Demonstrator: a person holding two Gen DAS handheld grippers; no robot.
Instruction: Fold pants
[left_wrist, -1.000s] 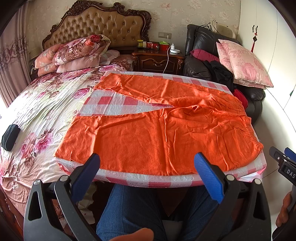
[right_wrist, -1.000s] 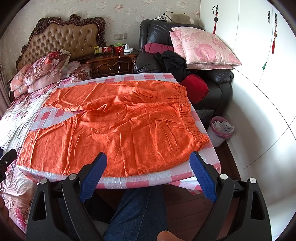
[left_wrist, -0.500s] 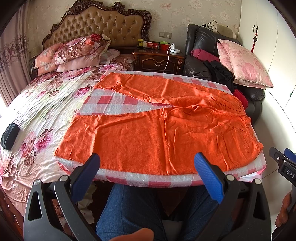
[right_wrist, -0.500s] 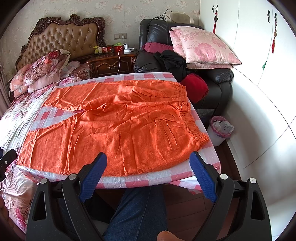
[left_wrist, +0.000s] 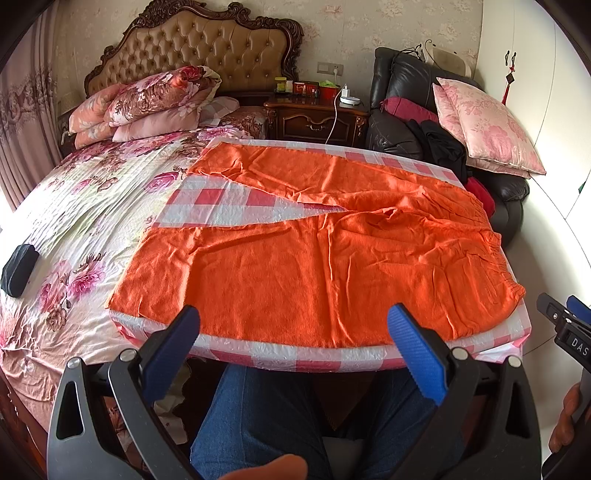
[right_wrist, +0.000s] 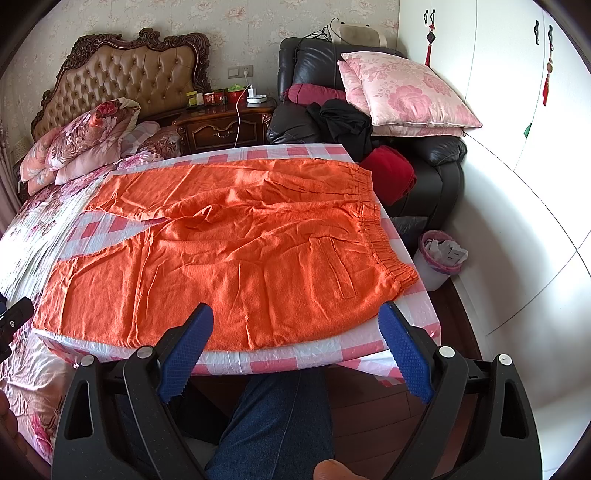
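Both grippers, left (left_wrist: 293, 347) and right (right_wrist: 295, 345), hovered with fingers spread before the orange pants (left_wrist: 314, 254) on the desk (left_wrist: 332, 356). Only the right view showed a wastebasket (right_wrist: 439, 258); only the left, a black pouch (left_wrist: 18, 269) on the bed (left_wrist: 74, 221).

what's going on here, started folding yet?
Not yet. A seated person holds a gripper in each hand, and both the left gripper and right gripper are open and empty, hovering just short of the near table edge. The orange pants lie spread flat and unfolded on the pink checked tablecloth, waistband to the right, legs pointing left toward the bed. Nothing is gripped.
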